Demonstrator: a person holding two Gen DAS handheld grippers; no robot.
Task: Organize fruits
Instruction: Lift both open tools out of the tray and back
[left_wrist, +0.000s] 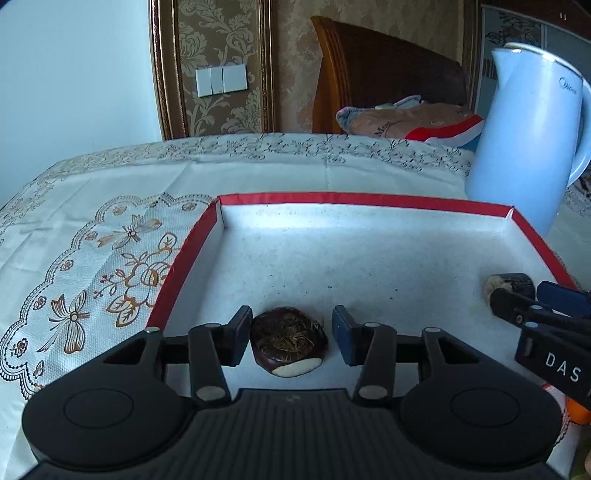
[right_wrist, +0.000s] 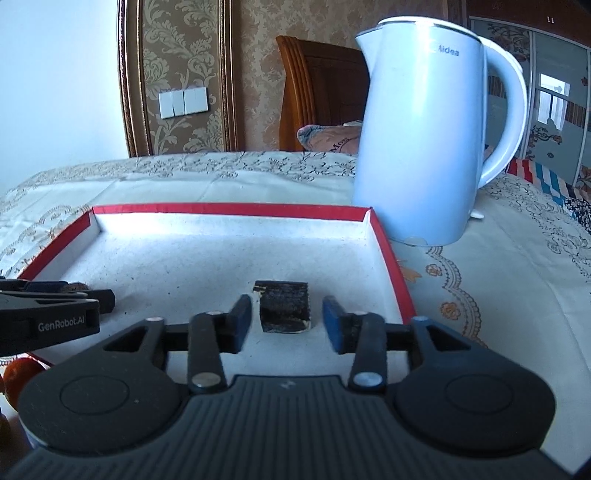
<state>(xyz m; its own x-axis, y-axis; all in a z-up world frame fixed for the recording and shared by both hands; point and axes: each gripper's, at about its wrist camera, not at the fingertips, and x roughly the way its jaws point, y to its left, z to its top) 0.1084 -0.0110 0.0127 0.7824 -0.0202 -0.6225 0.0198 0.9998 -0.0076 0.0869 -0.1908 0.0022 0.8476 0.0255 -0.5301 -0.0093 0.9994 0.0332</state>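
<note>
Left wrist view: left gripper (left_wrist: 291, 334) fingers spread around water chestnut (left_wrist: 289, 341) inside red-rimmed tray (left_wrist: 177, 266). Right gripper (right_wrist: 286, 325) fingers spread astride dark chunk (right_wrist: 284, 306), same tray.

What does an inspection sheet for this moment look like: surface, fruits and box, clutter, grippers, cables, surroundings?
Surface: table under a cream floral tablecloth.
Job's things: red-rimmed box with a white floor; a dark water chestnut lies in it between the left gripper's fingers, and a dark cut piece lies in it between the right gripper's fingers. An orange fruit sits outside the box's near edge.
Clutter: pale blue Midea kettle beside the box's far right corner.
Grippers: left gripper open, fingers apart from the chestnut; right gripper open, not touching the piece.
Cables: nothing seen.
Surroundings: patterned wallpaper, wall switches, wooden headboard, bedding.
</note>
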